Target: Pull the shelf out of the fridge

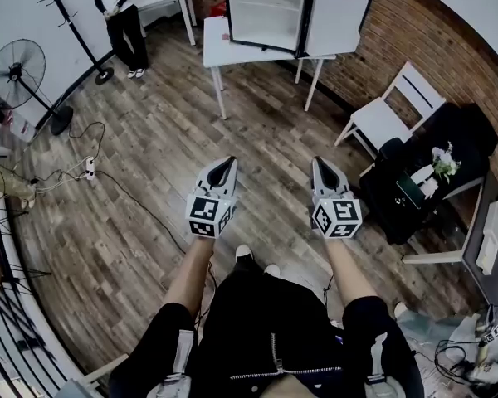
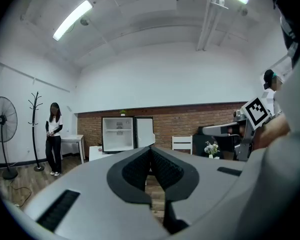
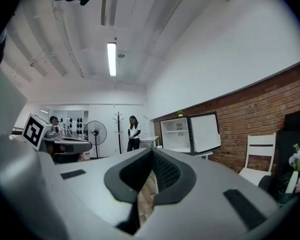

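A small white fridge point(image 1: 266, 13) stands on a white table point(image 1: 218, 50) across the room, its door point(image 1: 337, 23) swung open to the right. Inside it a thin shelf point(image 2: 118, 129) runs across the upper half; the right gripper view shows the same shelf point(image 3: 175, 131). My left gripper point(image 1: 225, 165) and right gripper point(image 1: 321, 165) hover side by side over the wooden floor, far short of the fridge and pointing toward it. Both are shut with nothing between the jaws, as the left gripper point(image 2: 151, 149) and right gripper point(image 3: 152, 152) show in their own views.
A person point(image 1: 120, 15) stands at the back left beside a coat rack point(image 1: 70, 19). A fan point(image 1: 17, 73) and floor cables point(image 1: 90, 169) lie to the left. On the right are a white chair point(image 1: 390, 110) and a black table with flowers point(image 1: 438, 166).
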